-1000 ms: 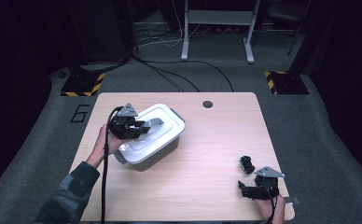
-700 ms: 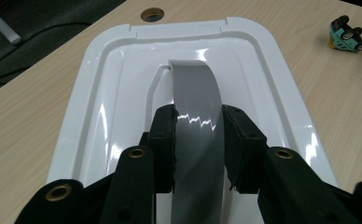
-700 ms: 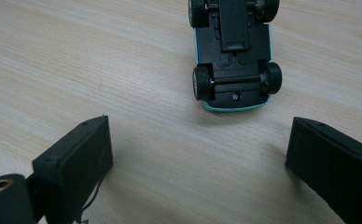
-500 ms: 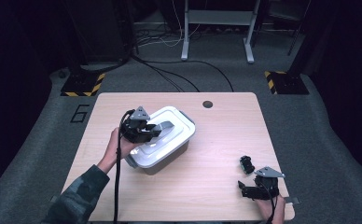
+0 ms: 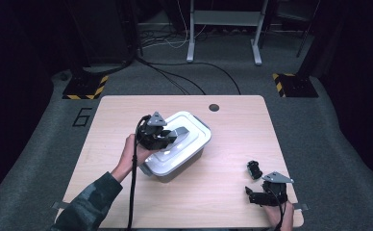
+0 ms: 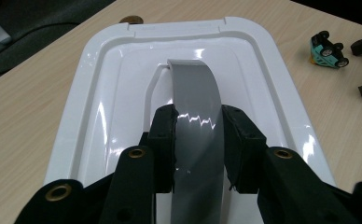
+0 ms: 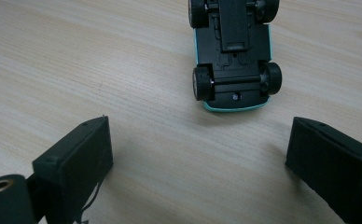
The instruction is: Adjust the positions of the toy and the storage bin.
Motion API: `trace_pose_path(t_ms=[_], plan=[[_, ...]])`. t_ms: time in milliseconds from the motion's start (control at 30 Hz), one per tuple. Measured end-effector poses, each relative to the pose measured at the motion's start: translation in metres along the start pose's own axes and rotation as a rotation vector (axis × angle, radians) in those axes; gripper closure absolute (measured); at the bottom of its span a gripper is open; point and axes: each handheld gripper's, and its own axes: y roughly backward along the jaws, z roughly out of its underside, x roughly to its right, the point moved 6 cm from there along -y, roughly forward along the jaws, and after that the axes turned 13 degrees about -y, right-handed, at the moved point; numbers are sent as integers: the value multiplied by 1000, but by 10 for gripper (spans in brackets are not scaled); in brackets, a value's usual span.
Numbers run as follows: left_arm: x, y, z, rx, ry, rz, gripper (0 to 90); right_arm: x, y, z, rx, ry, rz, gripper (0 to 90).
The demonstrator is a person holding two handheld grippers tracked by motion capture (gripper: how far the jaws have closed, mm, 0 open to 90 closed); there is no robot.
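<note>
high view: box (image 5: 189, 144) long axis diagonal | left gripper (image 5: 167, 138) clamps handle (image 6: 195, 107) | right gripper (image 5: 255, 192) released

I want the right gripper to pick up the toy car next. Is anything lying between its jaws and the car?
Nothing visible does. The right gripper stands open on the table, and the toy car lies upside down just ahead of its jaws with only bare wood between. The white box, held by the left gripper, sits well off to the side.
</note>
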Motion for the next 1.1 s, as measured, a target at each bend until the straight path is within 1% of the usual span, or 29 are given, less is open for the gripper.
trace_pose_path(t_ms=[100, 133, 233, 267, 300, 500, 567, 633, 667, 733, 767, 833, 867, 900, 1000, 1100], plan=[[3, -3, -3, 0, -1, 2, 672, 0, 0, 0, -1, 0, 0, 60], [4, -4, -4, 3, 5, 1, 672, 0, 0, 0, 0, -1, -2, 60], [8, -6, -7, 7, -10, -5, 672, 0, 0, 0, 0, -1, -2, 60], [10, -7, -8, 9, 2, -5, 672, 0, 0, 0, 0, 0, -2, 60], [11, -7, -9, 8, -3, -2, 672, 0, 0, 0, 0, 0, -2, 60], [17, -11, -14, 8, 16, -9, 672, 0, 0, 0, 0, 0, -2, 61], [19, -11, -15, 7, 13, -5, 672, 0, 0, 0, 1, 2, -3, 61], [20, -12, -16, 2, 1, -4, 672, 0, 0, 0, 1, 2, -1, 62], [22, -13, -17, 10, 13, -4, 672, 0, 0, 0, 1, 1, -2, 62], [24, -14, -18, 11, 10, 2, 672, 0, 0, 0, 1, 3, -2, 62], [24, -14, -19, 6, 0, 4, 672, 0, 0, 0, 1, 2, -2, 62], [27, -15, -20, 10, -1, 8, 672, 0, 0, 0, 1, 4, -4, 62], [29, -15, -21, 14, 7, 9, 672, 0, 0, 0, 1, 5, -2, 62], [30, -16, -22, 11, 0, 12, 672, 0, 0, 0, 1, 3, -1, 62], [35, -17, -24, 21, 9, 18, 672, 0, 0, 0, 1, 3, -1, 63], [39, -18, -26, 21, 3, 27, 672, 0, 0, 0, 0, 5, -2, 64]])
